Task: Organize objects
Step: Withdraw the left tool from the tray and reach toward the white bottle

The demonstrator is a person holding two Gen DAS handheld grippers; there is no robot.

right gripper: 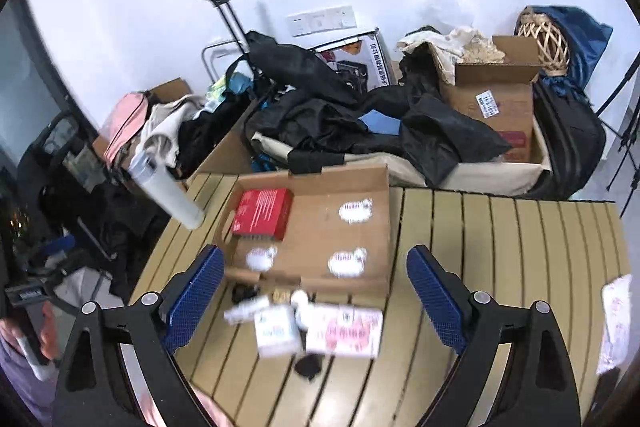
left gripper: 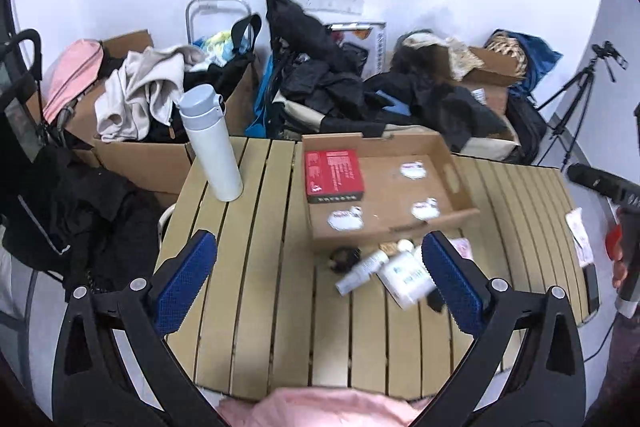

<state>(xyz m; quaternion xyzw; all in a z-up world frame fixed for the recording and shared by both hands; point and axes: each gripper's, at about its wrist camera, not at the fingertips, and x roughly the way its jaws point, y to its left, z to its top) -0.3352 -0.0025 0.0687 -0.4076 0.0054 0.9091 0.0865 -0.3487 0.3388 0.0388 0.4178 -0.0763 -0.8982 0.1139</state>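
Left wrist: my left gripper [left gripper: 320, 279] is spread wide and empty above the tabletop [left gripper: 256, 307]. The tray [left gripper: 460, 183] at 12 o'clock holds a red box [left gripper: 334, 175]; bottles [left gripper: 384, 269] lie just below it; a flask [left gripper: 210, 143] stands at 10.

Right wrist: my right gripper [right gripper: 316, 303] is spread, empty, with the cartons [right gripper: 320, 331] between its fingers and the tray [right gripper: 376, 211] beyond.

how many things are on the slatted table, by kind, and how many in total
Cardboard tray: 1
Red box, in the tray: 1
White flask: 1
White bottles: 2
Pink and white pack: 1
Small dark things: 2
Total: 8, blur may hide more
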